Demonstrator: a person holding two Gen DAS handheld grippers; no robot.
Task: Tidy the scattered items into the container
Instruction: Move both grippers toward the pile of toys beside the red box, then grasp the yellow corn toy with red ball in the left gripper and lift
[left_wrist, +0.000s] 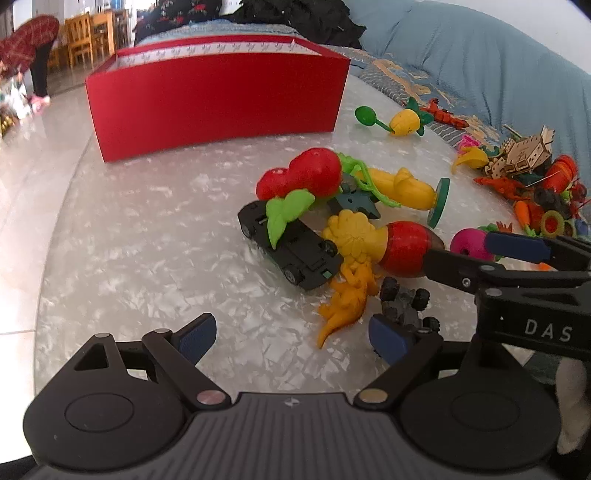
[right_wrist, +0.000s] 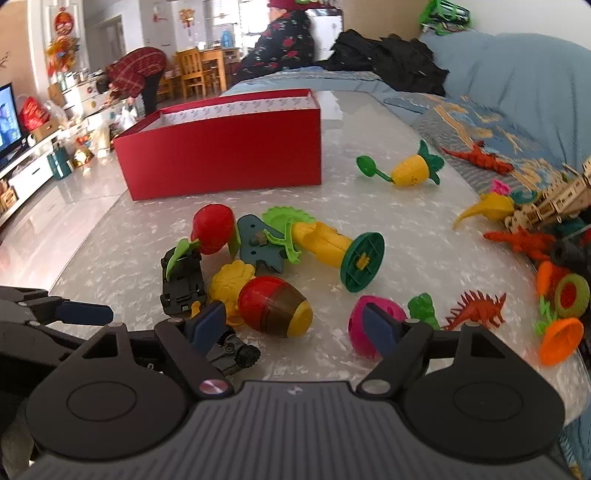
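Observation:
A red open box (left_wrist: 218, 99) (right_wrist: 221, 147) stands at the far side of the pale marbled table (left_wrist: 147, 229). My left gripper (left_wrist: 293, 339) is open low over the table. An orange dinosaur (left_wrist: 347, 299) lies just beyond its gap, and a small grey truck (left_wrist: 406, 302) sits against the right pad. My right gripper (right_wrist: 295, 326) is open around a red, brown and yellow egg-shaped toy (right_wrist: 275, 306) without pressing it; a pink ball (right_wrist: 356, 321) lies behind its right pad. A black toy car (left_wrist: 295, 251), red cherries (left_wrist: 306, 173) and a yellow toy with a green disc (left_wrist: 406, 188) are heaped behind.
A yellow pineapple toy (right_wrist: 412, 171) lies alone toward the right. Several small toys and a wooden model (left_wrist: 524, 151) crowd the table's right edge by a blue sofa (left_wrist: 480, 55). The table's rounded left edge drops to the floor. A person (right_wrist: 136, 74) bends over in the room behind.

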